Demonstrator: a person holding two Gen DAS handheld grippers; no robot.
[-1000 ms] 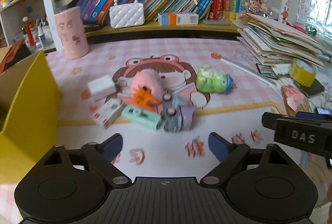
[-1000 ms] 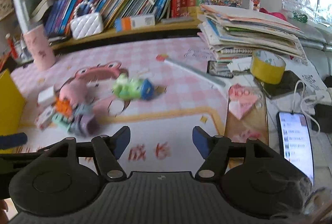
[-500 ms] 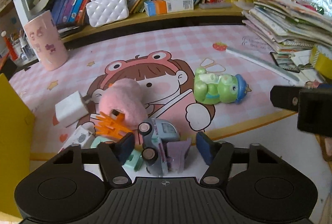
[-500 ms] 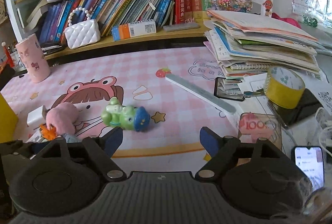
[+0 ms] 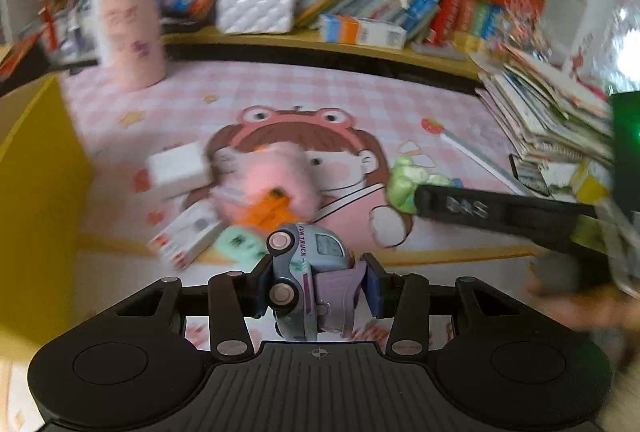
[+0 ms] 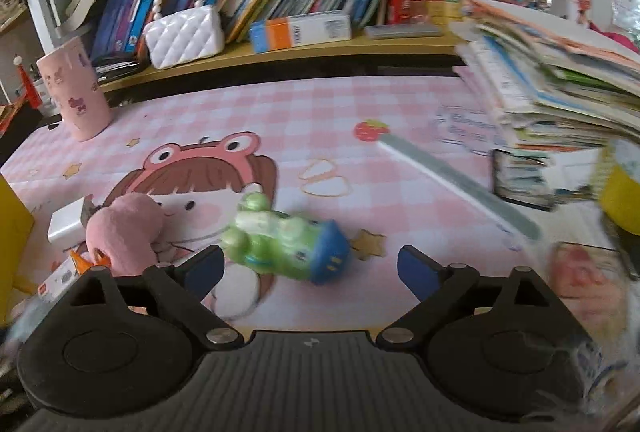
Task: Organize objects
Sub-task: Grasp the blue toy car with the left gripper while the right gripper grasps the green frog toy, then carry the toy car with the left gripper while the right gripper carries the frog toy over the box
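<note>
Left gripper (image 5: 316, 282) closing, jaws clamped on the toy truck (image 5: 306, 272) above the pink mat (image 5: 400, 100), right gripper (image 6: 310, 270) spreading, unclenched and empty, green frog toy (image 6: 284, 238) lying on the mat just ahead, yellow box (image 5: 36, 200) at left.

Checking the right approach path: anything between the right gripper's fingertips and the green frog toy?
Nothing: right wrist view shows bare pink mat between the right gripper, jaws opening, and the green frog toy.
</note>
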